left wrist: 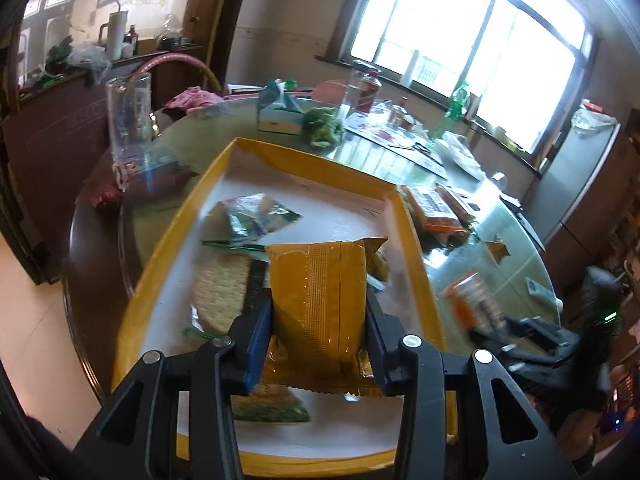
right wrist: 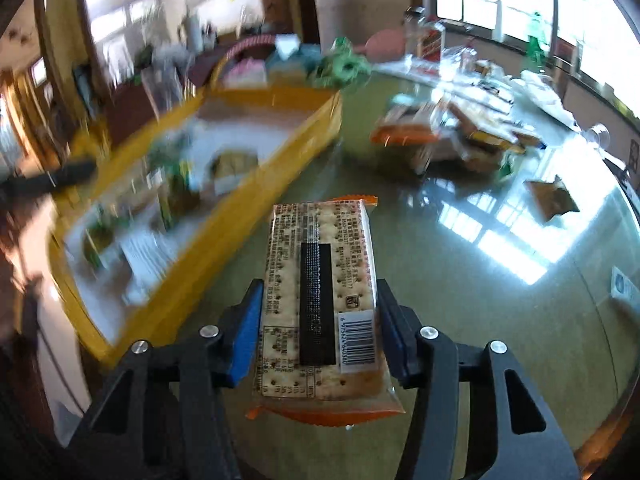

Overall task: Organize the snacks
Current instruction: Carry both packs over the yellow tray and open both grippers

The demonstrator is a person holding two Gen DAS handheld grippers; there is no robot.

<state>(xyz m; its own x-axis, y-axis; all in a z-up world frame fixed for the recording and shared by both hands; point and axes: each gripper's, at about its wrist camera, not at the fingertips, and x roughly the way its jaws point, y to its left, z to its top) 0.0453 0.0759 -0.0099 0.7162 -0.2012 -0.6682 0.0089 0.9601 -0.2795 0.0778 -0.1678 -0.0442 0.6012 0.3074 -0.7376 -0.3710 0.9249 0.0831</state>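
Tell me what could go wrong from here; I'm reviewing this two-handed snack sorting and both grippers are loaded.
1. The left gripper holds the yellow packet over a cracker pack already lying in the yellow tray; dropping it there may pile or crush snacks.
2. The right gripper carries the orange cracker pack outside the tray, and that view is motion-blurred; a fast swing might clip the tray wall or the left gripper.

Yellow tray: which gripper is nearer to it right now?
Left. The left gripper holds a yellow packet over the yellow tray; the right gripper holds a cracker pack over the table beside it.
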